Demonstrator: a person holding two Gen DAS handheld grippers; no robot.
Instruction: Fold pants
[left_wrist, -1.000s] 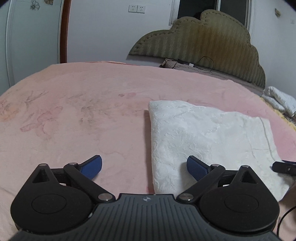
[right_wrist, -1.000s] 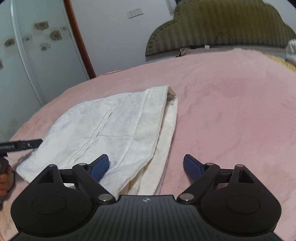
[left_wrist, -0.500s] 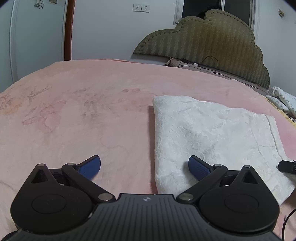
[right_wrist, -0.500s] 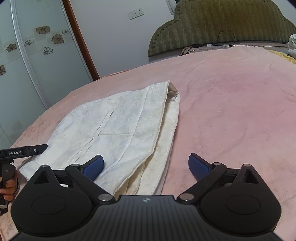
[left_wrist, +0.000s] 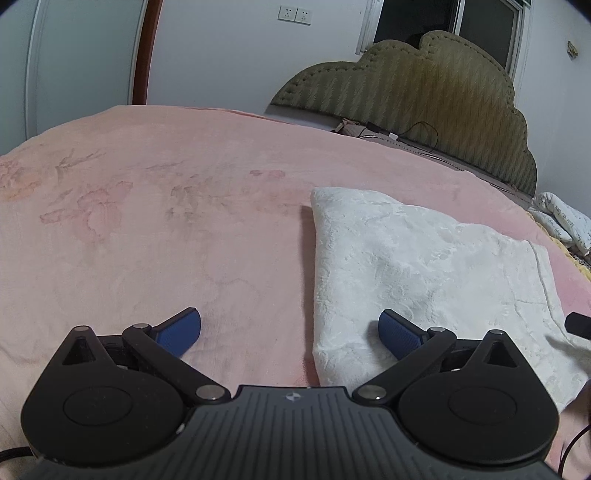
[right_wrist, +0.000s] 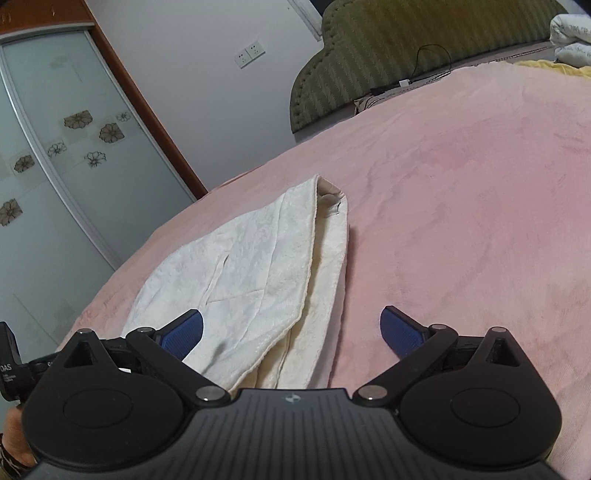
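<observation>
The white pants (left_wrist: 424, 273) lie folded in layers on the pink bed (left_wrist: 166, 229). The left claw (left_wrist: 290, 330) and right claw (right_wrist: 291, 328) are both released and empty above the near edge, likely because the fold looks done.

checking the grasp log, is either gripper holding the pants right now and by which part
Nothing is held. The left gripper and right gripper are both open, and the folded white pants lie free on the pink blanket.
</observation>
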